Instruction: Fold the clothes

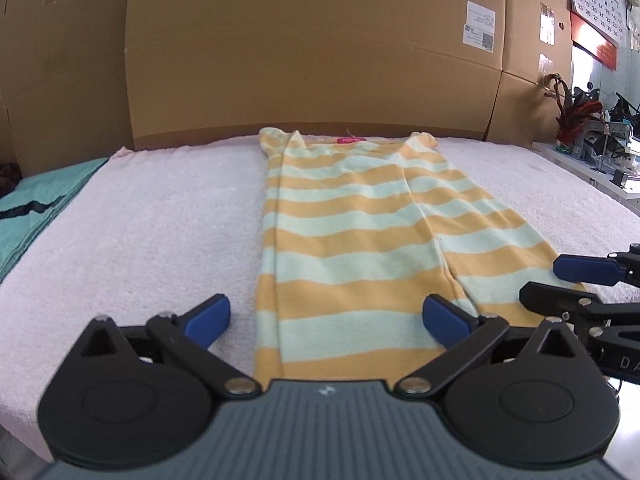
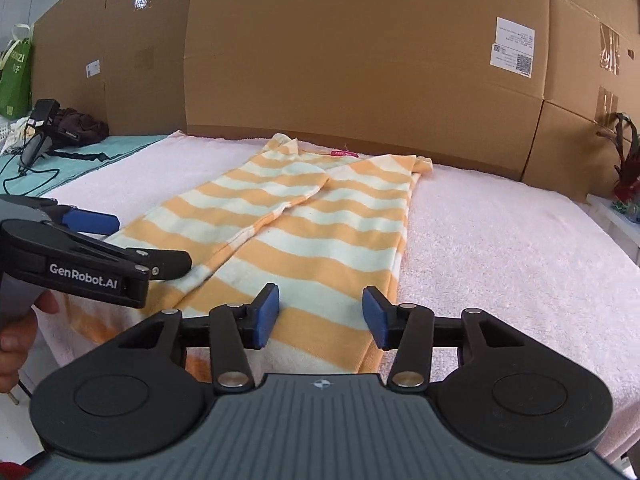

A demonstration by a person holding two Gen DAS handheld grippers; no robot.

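A garment with orange and pale stripes (image 1: 352, 240) lies flat on a pinkish towel (image 1: 140, 220), its two long sides folded in to meet along the middle. A pink label (image 1: 351, 140) shows at its far end. My left gripper (image 1: 326, 314) stands wide open over the near hem, and no pad touches the cloth. In the right wrist view the same garment (image 2: 320, 232) runs away from me, and my right gripper (image 2: 322, 314) is open above its near right part with nothing gripped. The left gripper (image 2: 136, 242) shows there at the left, held by a hand (image 2: 16, 340). The right gripper (image 1: 560, 284) enters the left wrist view at the right edge.
Tall cardboard boxes (image 1: 312, 48) wall off the far side of the towel. A teal cloth (image 1: 36, 208) lies to the left, with a black device and cable (image 2: 40, 136) and a green bag (image 2: 16, 80) beyond it. A red-leaved plant (image 1: 576, 116) and a white shelf stand at the right.
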